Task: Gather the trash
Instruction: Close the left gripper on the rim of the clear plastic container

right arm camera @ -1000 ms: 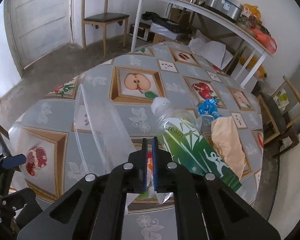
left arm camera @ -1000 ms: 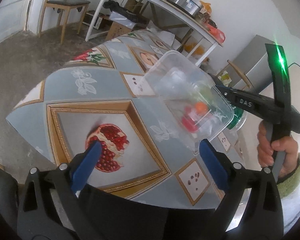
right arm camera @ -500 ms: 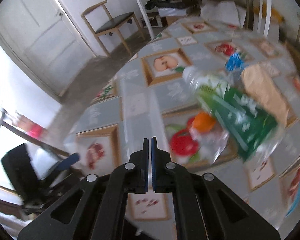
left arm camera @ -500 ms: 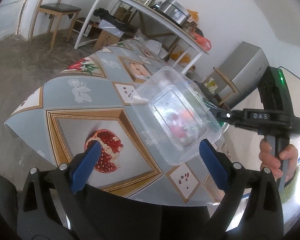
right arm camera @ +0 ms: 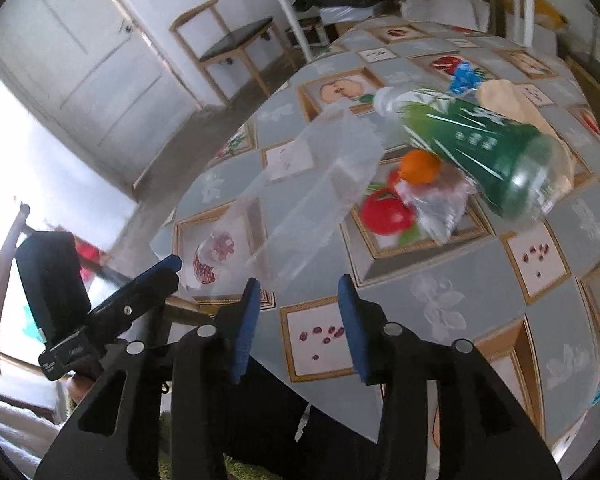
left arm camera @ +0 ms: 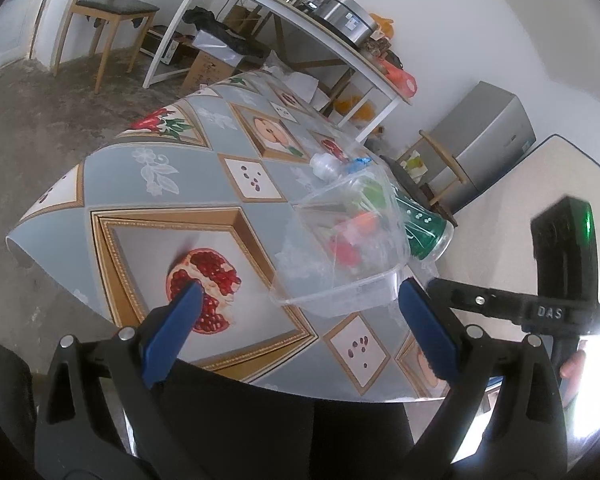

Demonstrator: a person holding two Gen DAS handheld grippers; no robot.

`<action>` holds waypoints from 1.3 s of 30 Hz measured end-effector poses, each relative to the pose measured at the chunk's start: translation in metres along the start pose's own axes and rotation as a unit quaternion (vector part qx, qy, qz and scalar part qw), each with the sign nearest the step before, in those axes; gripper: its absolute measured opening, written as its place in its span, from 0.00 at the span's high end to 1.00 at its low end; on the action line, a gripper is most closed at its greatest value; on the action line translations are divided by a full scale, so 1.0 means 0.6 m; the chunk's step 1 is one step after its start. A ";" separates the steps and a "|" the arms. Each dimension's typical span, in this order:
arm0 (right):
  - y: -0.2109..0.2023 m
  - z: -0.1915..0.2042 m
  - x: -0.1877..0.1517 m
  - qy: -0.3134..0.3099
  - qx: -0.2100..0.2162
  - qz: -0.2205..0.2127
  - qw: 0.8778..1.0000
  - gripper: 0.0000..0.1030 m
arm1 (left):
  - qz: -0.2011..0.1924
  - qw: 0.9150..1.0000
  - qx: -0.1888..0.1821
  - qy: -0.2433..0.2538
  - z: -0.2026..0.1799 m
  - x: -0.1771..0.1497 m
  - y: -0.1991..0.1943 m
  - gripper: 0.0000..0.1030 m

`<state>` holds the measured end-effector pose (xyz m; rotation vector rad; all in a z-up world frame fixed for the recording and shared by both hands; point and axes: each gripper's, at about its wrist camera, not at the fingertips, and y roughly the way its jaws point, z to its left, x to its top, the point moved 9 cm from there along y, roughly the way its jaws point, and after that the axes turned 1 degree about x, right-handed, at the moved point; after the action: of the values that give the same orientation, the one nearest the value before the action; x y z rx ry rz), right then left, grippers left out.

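Trash sits bunched on my table (right arm camera: 440,280), on the patterned fruit cloth: a clear plastic tub (right arm camera: 312,184), a green-labelled bottle (right arm camera: 484,144) lying on its side, a crumpled clear wrapper (right arm camera: 440,208), a blue scrap (right arm camera: 466,74) and a tan paper piece (right arm camera: 508,100) behind the bottle. Tub lies tilted near the table's near edge, just left of the bottle in the right wrist view; whether they touch I cannot tell. My right gripper (right arm camera: 298,328) has just been opening, jaws now partly apart with nothing between them, the blue pads clear of the tub's near edge. My left gripper (left arm camera: 300,328) is spread wide and empty, hovering over the pomegranate print, with the tub (left arm camera: 340,252) ahead between its finger lines but not touched. Bottle (left arm camera: 424,232) pokes out behind the tub there. Right gripper's handle shows at the right of the left view, fingertips of a hand (left arm camera: 574,364) on it.
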<state>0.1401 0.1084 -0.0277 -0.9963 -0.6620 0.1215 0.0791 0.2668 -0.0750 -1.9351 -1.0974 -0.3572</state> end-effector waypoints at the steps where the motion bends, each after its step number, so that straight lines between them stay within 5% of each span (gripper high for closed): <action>1: -0.009 -0.011 -0.003 0.013 -0.002 -0.009 1.000 0.57 | 0.001 1.000 -0.002 0.001 0.000 0.001 0.003 0.08; 5: -0.028 -0.045 -0.016 0.044 -0.006 -0.025 0.999 0.56 | 0.018 1.000 -0.016 0.005 -0.010 0.004 0.022 0.09; 17: -0.038 -0.093 -0.031 0.081 -0.012 -0.039 0.996 0.56 | 0.071 0.997 -0.015 0.004 -0.016 0.045 0.108 0.38; 24: -0.033 -0.105 -0.034 0.091 -0.009 -0.035 0.995 0.56 | 0.045 0.997 -0.045 0.036 -0.046 0.045 0.074 0.38; 29: -0.032 -0.097 -0.034 0.085 -0.007 -0.035 0.996 0.56 | -0.012 0.996 -0.054 0.066 -0.069 0.088 0.040 0.38; 35: -0.032 -0.092 -0.038 0.087 -0.004 -0.037 0.996 0.56 | 0.030 0.992 -0.032 0.116 -0.086 0.111 0.104 0.38; 39: -0.038 -0.096 -0.042 0.088 -0.004 -0.040 0.995 0.56 | 0.066 0.987 -0.006 0.149 -0.091 0.091 0.139 0.61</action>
<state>0.1484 0.0436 -0.0421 -0.9737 -0.5395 -0.0394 0.1858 0.2338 -0.0552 -1.8790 -0.7698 -0.5600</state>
